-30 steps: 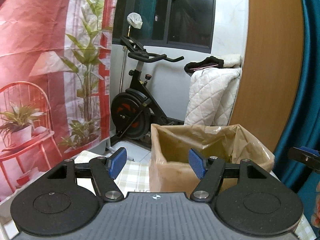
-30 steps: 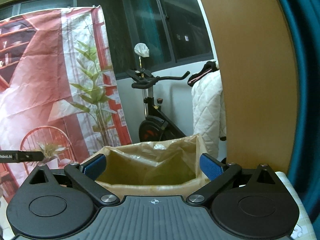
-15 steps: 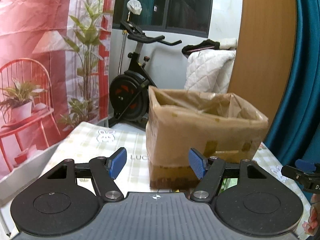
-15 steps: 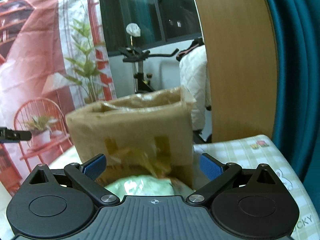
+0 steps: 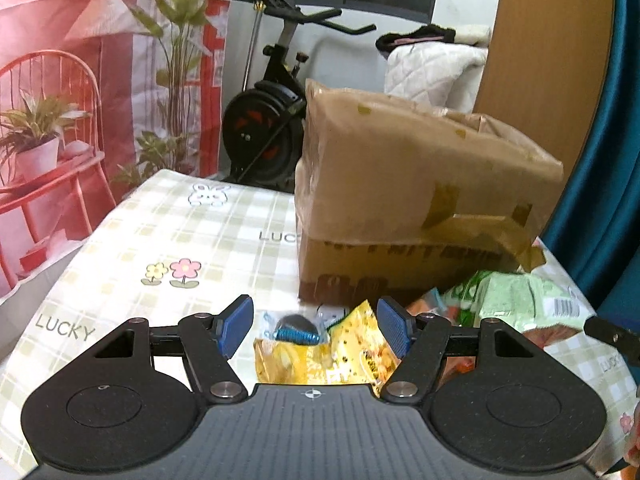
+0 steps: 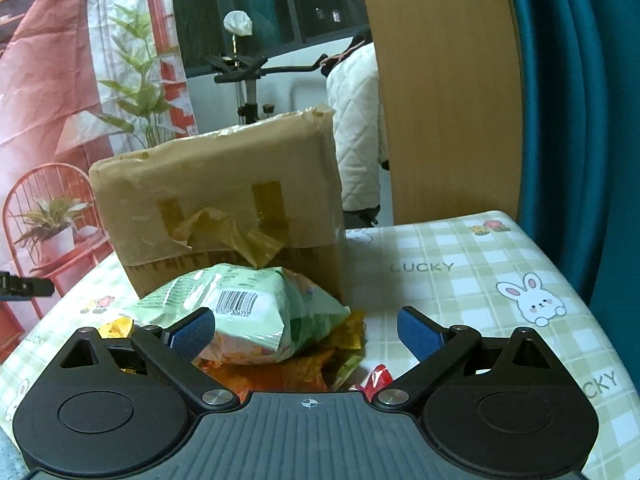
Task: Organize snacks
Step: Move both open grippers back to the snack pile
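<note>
I have both hand-held grippers open and empty: left hand-held gripper point(image 5: 316, 326) over the crinkled yellow foil packet point(image 5: 340, 354), right hand-held gripper point(image 6: 306, 328) around the pale green snack bag point(image 6: 256, 308). Every snack I see lies on the checked worktop point(image 6: 460, 280) before the tape-patched brown cardboard box point(image 6: 224, 200); sorting looks unstarted.

Cardboard boxes: we count one point(image 6: 224, 208).
Snack packets: we count at least four, green point(image 6: 256, 312), yellow point(image 5: 332, 356), orange point(image 6: 280, 372), red point(image 6: 376, 376).
Exercise bikes: we count one point(image 5: 268, 120).
</note>
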Motion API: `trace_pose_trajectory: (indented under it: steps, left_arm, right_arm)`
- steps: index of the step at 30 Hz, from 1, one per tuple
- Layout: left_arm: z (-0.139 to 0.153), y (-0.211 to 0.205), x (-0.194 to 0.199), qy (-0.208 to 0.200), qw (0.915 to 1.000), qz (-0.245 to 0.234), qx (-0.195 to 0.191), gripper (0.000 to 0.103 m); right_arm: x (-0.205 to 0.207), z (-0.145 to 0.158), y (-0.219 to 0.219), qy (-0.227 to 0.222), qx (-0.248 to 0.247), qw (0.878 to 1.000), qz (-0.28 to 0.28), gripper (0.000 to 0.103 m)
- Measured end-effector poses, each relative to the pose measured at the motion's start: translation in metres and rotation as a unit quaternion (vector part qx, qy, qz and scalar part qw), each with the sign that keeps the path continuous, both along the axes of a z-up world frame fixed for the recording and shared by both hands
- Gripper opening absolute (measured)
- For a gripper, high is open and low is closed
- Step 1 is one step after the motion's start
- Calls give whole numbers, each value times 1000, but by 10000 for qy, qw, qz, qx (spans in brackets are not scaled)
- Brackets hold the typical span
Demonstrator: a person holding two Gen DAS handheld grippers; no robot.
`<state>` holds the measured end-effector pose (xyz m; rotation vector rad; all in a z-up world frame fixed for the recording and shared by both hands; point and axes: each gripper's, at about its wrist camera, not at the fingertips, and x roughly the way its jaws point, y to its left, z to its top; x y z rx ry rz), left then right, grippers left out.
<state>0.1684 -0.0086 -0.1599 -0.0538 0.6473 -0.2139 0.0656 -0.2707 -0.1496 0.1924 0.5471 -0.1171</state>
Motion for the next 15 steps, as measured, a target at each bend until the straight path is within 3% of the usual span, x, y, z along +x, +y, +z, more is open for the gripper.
trace_pose_trajectory:
  steps: [15]
  left_arm:
    - [-10, 3, 5, 124, 9999, 1, -98, 71]
  right_arm:
    - [80, 19, 33, -48, -23, 9997, 238, 99]
